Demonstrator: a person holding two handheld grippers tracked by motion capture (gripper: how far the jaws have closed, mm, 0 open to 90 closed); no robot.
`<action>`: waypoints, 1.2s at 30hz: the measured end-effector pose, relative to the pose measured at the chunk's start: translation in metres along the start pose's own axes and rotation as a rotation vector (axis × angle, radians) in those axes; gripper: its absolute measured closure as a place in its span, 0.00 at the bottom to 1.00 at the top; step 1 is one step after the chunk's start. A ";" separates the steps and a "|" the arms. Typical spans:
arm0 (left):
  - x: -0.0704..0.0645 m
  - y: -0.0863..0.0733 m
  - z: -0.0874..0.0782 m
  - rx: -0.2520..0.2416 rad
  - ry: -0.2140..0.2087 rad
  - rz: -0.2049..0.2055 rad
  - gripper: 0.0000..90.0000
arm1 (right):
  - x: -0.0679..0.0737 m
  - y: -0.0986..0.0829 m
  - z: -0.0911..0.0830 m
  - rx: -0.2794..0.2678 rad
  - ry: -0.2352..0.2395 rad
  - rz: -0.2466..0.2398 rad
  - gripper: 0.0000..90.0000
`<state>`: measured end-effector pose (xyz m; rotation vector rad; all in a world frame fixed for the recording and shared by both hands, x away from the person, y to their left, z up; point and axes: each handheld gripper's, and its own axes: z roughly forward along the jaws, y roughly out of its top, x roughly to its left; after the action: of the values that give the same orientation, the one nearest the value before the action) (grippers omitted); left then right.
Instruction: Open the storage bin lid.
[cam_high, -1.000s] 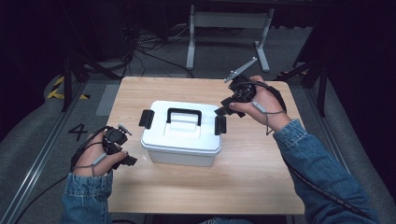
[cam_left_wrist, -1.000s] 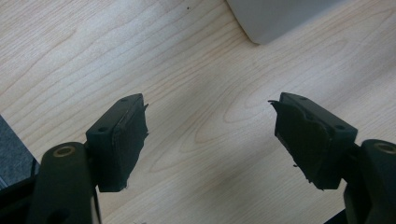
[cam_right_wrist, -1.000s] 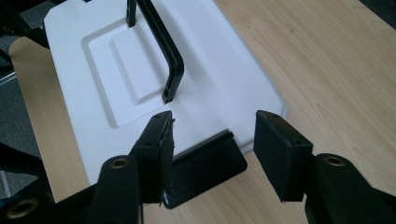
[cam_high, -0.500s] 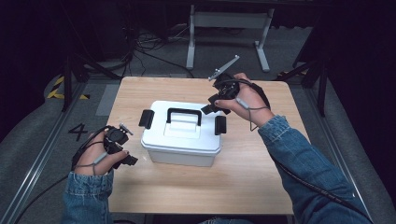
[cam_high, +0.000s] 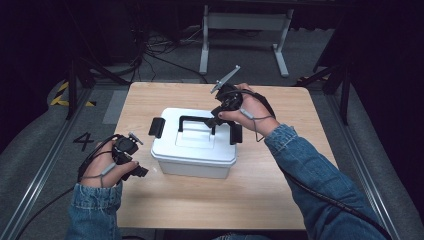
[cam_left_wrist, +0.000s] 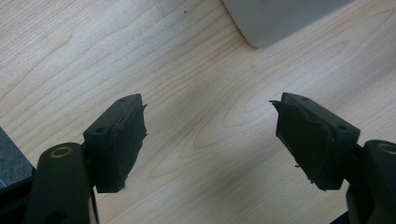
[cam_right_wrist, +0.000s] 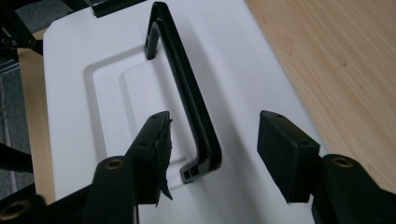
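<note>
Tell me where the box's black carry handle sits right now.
In the high view the handle stands upright on the middle of the white box's lid, mid-table. The open right gripper hovers over its right end, jaws either side, not touching.

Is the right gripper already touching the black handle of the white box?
Apart. The right gripper view shows right gripper open, handle between its jaws, white lid visible on both sides.
</note>
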<state>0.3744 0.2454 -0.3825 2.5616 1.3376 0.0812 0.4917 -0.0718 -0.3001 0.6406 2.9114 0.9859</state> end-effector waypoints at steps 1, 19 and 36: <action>0.000 0.000 0.000 0.003 0.000 -0.003 0.28 | 0.001 0.001 0.002 0.004 0.006 -0.005 0.52; -0.001 0.001 0.001 0.009 -0.007 -0.007 0.28 | 0.017 0.004 0.011 0.107 0.018 -0.147 0.90; 0.001 -0.001 0.002 0.000 -0.010 -0.008 0.27 | 0.022 0.012 0.001 0.057 0.039 -0.222 0.93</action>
<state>0.3744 0.2461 -0.3843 2.5532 1.3447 0.0667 0.4755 -0.0544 -0.2913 0.2931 2.9701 0.9031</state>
